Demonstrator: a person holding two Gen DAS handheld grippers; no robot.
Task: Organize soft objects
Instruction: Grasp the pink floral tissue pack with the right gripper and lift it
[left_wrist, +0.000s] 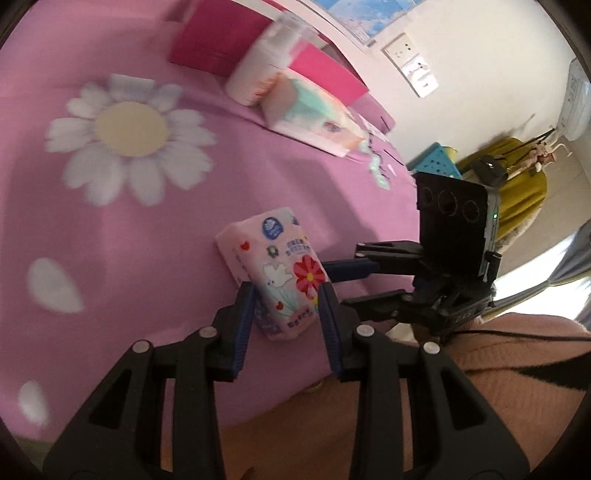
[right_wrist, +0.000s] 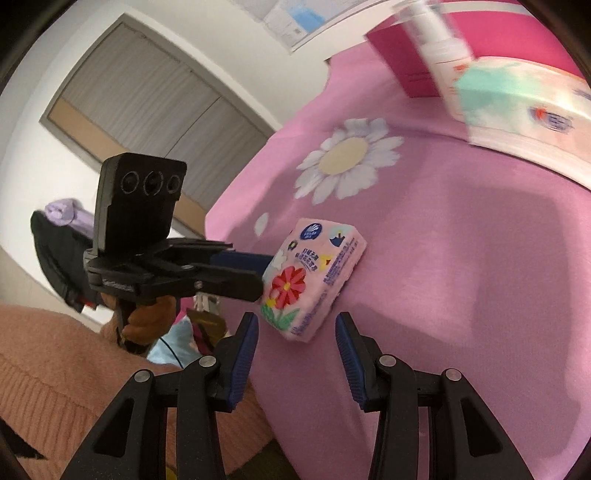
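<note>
A small pink tissue pack (left_wrist: 277, 269) with a red flower print is between the two blue pads of my left gripper (left_wrist: 286, 295), lifted just over the pink bedsheet (left_wrist: 110, 240). The pads touch its sides. In the right wrist view the same pack (right_wrist: 314, 273) is held by the left gripper (right_wrist: 258, 269) coming from the left. My right gripper (right_wrist: 297, 332) is open and empty, just below the pack. A larger mint and white tissue pack (left_wrist: 314, 110) lies further back; it also shows in the right wrist view (right_wrist: 517, 107).
A white bottle (left_wrist: 258, 74) and magenta boxes (left_wrist: 218, 37) stand at the back by the wall. The sheet has a large daisy print (left_wrist: 129, 129). The bed edge runs near my peach-sleeved arm (left_wrist: 498, 369). A blue basket (left_wrist: 436, 158) sits off the bed.
</note>
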